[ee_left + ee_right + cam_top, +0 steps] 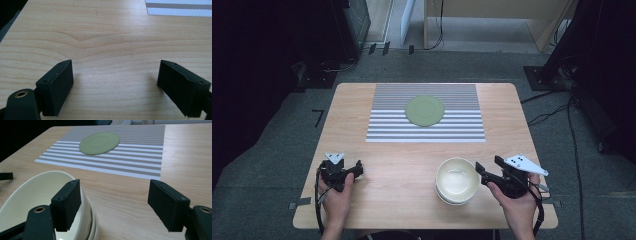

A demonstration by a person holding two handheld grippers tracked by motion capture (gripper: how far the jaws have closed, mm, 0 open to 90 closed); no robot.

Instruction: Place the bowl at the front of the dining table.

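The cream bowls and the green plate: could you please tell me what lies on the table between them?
In the high view, bare wood, then the near edge of the striped mat, separates the bowls from the plate; nothing else lies there.

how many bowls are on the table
At least 2: cream bowls nested in one stack at the table's near edge, beside the right tongs. The right gripper view shows layered rims; more could be hidden inside the stack.

Grey carpet floor (272, 175), cables (557, 107) trailing, pale wooden furniture (492, 15) behind, dark surroundings.
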